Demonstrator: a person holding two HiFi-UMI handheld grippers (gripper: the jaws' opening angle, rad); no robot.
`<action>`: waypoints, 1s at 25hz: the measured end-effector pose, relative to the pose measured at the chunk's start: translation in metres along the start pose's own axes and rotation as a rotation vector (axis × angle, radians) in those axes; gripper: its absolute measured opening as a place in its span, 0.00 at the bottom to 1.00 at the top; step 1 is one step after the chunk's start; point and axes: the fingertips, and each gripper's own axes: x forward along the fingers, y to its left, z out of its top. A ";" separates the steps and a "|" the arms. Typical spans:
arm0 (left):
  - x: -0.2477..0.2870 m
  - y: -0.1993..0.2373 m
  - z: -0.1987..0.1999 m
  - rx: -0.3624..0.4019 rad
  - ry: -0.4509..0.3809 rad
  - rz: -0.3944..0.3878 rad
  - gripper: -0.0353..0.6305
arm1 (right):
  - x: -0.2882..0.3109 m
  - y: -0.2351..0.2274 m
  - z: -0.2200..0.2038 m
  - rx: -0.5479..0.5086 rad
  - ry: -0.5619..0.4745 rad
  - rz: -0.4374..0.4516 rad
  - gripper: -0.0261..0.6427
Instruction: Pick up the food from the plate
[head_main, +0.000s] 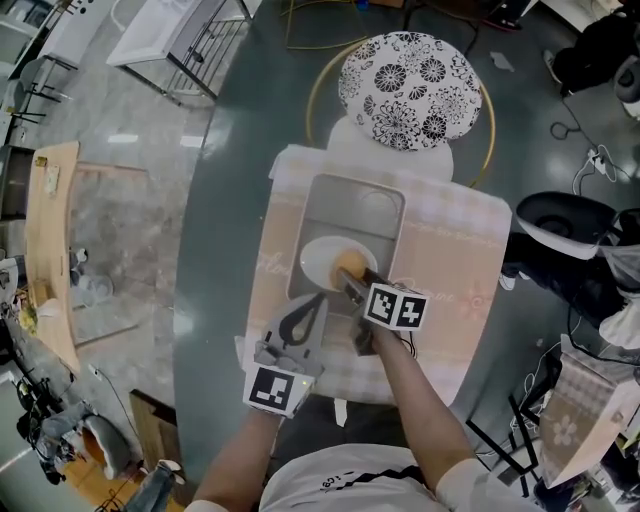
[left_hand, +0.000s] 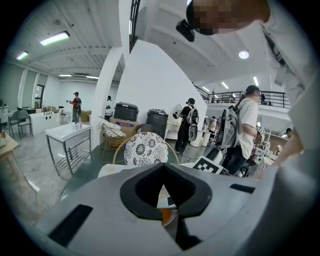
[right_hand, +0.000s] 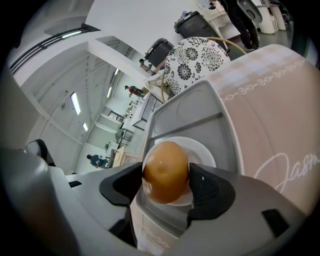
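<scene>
A large open hall is seen around a dark round table (head_main: 210, 300) laid with a pink cloth (head_main: 455, 250). Brown egg-shaped food (right_hand: 166, 171) is pinched across its width by the right gripper (right_hand: 166, 181), with its long axis along the jaws, over a white plate (right_hand: 202, 152) in a grey tray (right_hand: 190, 110). The left gripper (left_hand: 162, 166) is held nearby, its jaws pressed together and empty. A patterned chair (head_main: 408, 90) is placed beyond.

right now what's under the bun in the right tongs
A white plate in a grey tray. The bun covers the plate's middle, so anything there is hidden.
</scene>
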 end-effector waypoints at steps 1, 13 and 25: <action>-0.001 0.001 0.000 0.001 0.001 0.002 0.06 | 0.001 0.001 0.000 0.006 0.007 0.006 0.44; -0.009 -0.002 0.006 0.006 -0.001 0.011 0.06 | -0.018 0.023 0.017 0.030 -0.022 0.163 0.44; -0.052 -0.026 0.038 0.048 -0.064 -0.017 0.06 | -0.088 0.088 0.035 -0.027 -0.158 0.291 0.44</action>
